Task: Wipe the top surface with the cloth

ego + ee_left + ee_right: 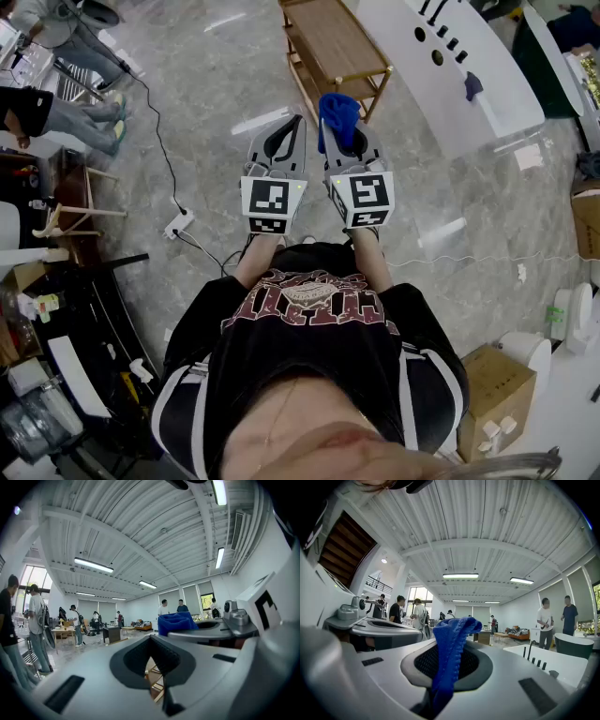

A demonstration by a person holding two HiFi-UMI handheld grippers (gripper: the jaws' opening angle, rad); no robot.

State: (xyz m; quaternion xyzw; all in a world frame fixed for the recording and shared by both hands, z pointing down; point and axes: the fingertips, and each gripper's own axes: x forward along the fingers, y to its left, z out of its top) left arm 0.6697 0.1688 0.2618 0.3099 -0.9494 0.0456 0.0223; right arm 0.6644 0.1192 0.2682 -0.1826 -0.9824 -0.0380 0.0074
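The left gripper (150,639) points up and out into a large hall, its dark-padded jaws meeting at the tips with nothing held. Through the slot behind the tips shows a bit of a wooden rack (155,678). Just to the right lies the right gripper (220,629), a blue cloth (177,622) bunched at its far end. Far off, people (163,607) stand under a ribbed ceiling (140,522) with light strips (93,565).

Had grey marble floor (216,84), ribbed white ceiling (487,522) with tube lights (460,575), tall windows (35,576) on far wall, orange sofa (516,633) at back.
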